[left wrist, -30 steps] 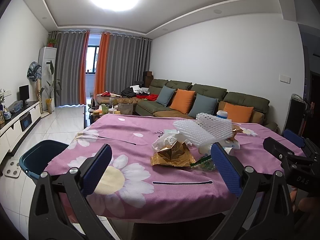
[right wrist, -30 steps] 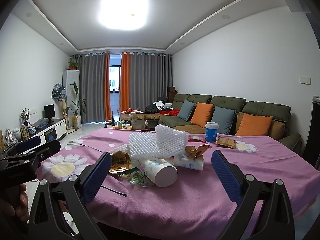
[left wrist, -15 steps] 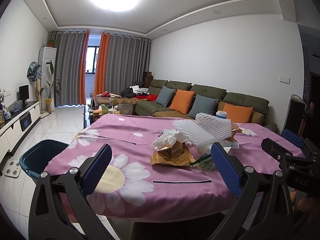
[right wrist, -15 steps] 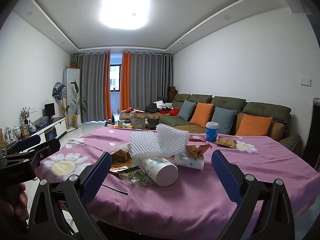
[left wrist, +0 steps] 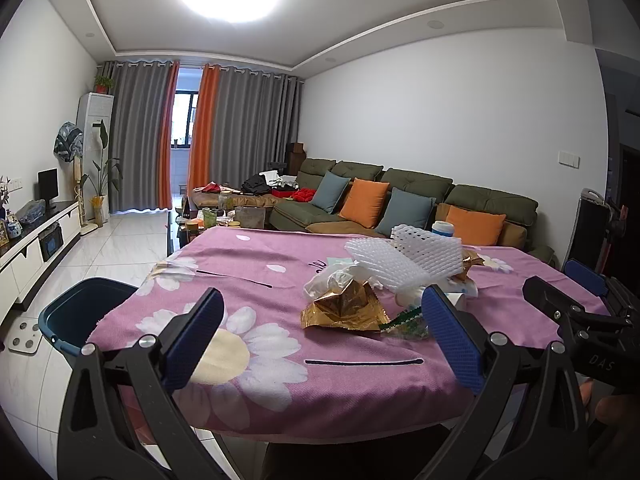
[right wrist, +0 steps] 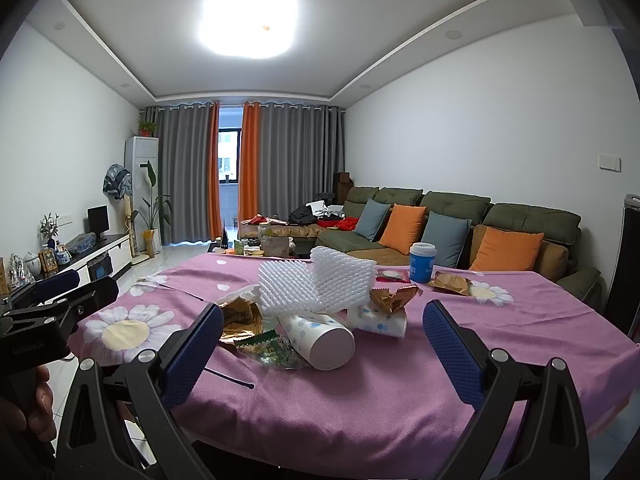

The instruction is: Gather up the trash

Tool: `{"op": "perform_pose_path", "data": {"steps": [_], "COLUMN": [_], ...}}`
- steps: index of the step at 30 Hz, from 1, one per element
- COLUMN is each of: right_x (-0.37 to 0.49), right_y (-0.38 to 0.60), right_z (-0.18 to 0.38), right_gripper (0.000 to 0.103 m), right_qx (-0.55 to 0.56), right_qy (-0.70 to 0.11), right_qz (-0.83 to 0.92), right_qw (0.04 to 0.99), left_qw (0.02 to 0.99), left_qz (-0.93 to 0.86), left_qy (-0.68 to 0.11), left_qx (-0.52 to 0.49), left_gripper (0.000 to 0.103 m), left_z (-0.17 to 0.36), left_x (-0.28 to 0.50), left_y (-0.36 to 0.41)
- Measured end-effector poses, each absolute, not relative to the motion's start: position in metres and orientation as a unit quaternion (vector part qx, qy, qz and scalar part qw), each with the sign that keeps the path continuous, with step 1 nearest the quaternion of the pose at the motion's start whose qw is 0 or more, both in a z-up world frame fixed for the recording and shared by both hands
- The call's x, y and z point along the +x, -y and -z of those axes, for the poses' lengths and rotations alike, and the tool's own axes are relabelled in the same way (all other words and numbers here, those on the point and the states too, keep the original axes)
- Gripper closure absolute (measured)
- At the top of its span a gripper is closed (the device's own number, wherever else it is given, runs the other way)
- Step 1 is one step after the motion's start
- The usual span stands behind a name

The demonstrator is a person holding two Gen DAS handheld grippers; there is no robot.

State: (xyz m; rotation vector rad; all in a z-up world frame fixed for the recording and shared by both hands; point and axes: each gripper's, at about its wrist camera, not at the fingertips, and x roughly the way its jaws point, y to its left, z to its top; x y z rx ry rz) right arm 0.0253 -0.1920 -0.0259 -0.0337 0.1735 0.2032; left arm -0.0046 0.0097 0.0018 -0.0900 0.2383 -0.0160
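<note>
- Table [right wrist: 400, 400] with purple cloth, trash heaped mid-surface, well ahead of both sets of jaws.
- Bin [left wrist: 80, 312] on floor, left of left gripper [left wrist: 320, 340]; likely drop point.
- Foam netting [right wrist: 316, 284] topmost, over tipped cup [right wrist: 320, 336] and gold wrapper [left wrist: 344, 308].
- Right gripper [right wrist: 320, 348] and left alike: spread wide, empty, short of pile.

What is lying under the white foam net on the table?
Under the foam net lie a tipped paper cup, a tissue pack and a gold wrapper. Anything deeper in the pile is covered.
</note>
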Motion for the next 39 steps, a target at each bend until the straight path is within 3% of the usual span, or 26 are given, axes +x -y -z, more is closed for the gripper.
{"op": "perform_pose_path", "data": {"steps": [39], "right_x": [0.0224], "right_y": [0.1926], "right_z": [0.0236], "right_gripper": [0.007], "right_qx": [-0.017], "right_qy": [-0.084], "right_qz": [-0.102], "right_qw": [0.991], "left_qw": [0.993], "left_qz": [0.007], "left_qy": [-0.11], "left_qx": [-0.047], "left_gripper": [0.006], "left_z": [-0.0047], "left_x": [-0.0093], "left_y": [-0.0118]}}
